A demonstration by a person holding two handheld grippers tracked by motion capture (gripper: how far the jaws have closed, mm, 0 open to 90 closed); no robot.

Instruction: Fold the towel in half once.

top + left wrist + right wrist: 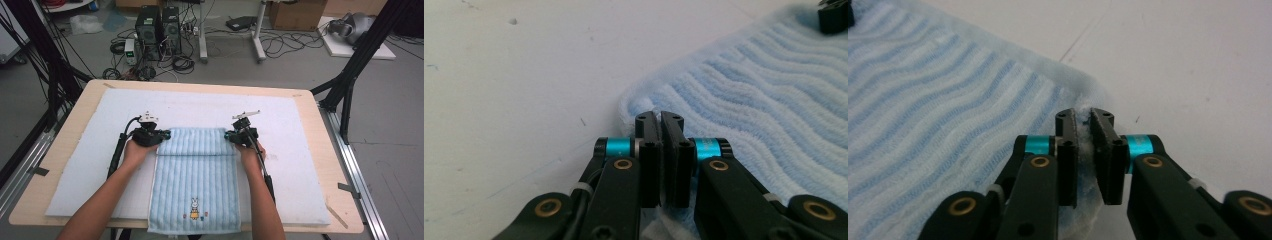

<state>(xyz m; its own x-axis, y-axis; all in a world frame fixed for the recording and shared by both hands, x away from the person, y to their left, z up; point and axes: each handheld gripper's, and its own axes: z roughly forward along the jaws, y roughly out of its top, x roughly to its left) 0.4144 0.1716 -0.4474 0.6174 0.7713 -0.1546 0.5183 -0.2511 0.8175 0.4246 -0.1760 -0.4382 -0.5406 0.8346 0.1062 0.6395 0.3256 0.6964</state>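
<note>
The light blue ribbed terry towel with a small rabbit picture lies on the white foam mat, its long axis running from the person toward the far edge, where a strip is already doubled over. The left gripper is pinched nearly closed on that fold's left corner, cloth just ahead of its jaws; the right gripper is likewise clamped on the right corner. The rest of the towel stretches back toward the person, so a further fold would likely pull that way.

White mat on wooden table
</note>
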